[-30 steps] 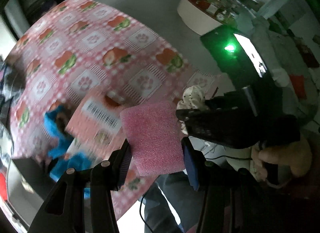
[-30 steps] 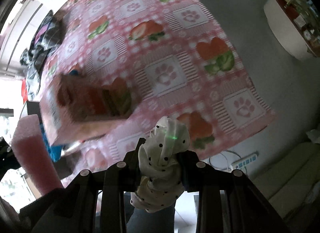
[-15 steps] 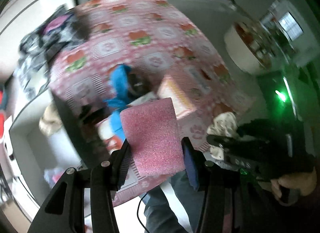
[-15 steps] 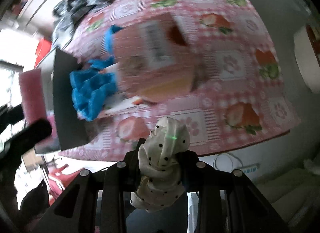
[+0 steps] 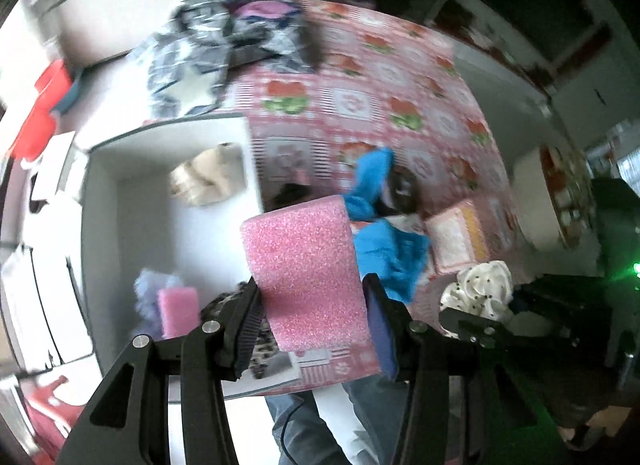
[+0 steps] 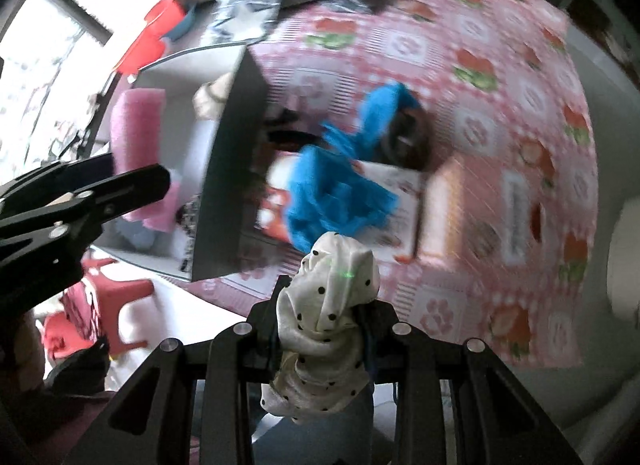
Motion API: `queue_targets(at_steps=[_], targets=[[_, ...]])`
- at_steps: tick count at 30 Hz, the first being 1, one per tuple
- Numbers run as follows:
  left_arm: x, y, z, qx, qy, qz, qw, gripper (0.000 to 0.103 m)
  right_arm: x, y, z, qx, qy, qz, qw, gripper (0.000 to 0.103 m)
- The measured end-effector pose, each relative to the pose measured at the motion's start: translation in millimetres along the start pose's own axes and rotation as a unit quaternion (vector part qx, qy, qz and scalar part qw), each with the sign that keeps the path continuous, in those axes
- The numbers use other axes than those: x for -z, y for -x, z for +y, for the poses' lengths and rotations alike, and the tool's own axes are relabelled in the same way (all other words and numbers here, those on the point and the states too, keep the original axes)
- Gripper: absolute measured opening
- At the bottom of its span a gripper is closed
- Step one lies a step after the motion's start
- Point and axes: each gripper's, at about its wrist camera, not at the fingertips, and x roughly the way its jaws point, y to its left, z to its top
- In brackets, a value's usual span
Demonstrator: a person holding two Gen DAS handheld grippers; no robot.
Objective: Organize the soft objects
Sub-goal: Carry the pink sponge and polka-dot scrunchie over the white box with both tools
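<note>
The left gripper (image 5: 312, 301) clamps a pink rectangular foam sponge (image 5: 304, 269) above the edge of a white open storage box (image 5: 100, 225). The right gripper (image 6: 320, 313), closed tight, pinches a bunched cream cloth with black dots (image 6: 328, 305) over the pink patterned tabletop (image 6: 500, 85).

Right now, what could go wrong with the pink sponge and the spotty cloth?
The left gripper pinches only the pink sponge's lower edge, so it might slip out before reaching the white bin. The spotty cloth dangles loosely below the right gripper and could snag on the bin's dark wall.
</note>
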Motion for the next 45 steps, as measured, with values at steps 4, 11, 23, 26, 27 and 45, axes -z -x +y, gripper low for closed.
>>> queue_targets(at_steps=[4,11,23,26,27,45], targets=[[10.6,4.3,31.2,-0.021,0.047,-0.008,0.9987,0.053,-14.8,-3.4,26.1,-0.006,0.042,0.009,0.999,0.032],[36.1,4.4,69.0,-0.046,0.109,-0.004,0.9930,0.053,-35.1,-11.9,69.8,-0.018,0.108,0.024,0.994,0.032],[52.1,-0.7,102.8,-0.063,0.167,0.002,0.9840,0.052,-62.3,-27.2,127.7,-0.037,0.177,0.044,0.983,0.032],[50.7,-2.8,107.1,-0.063,0.169,0.005,0.9837,0.052,-68.7,-30.1,135.2,-0.038,0.182,0.046,0.982,0.032],[50.1,-3.4,107.9,-0.062,0.168,0.006,0.9838,0.052,-71.2,-31.4,136.7,-0.038,0.181,0.047,0.982,0.032],[39.8,-19.6,116.6,-0.060,0.153,0.029,0.9860,0.052,-99.6,-46.8,146.4,-0.047,0.161,0.060,0.984,0.032]])
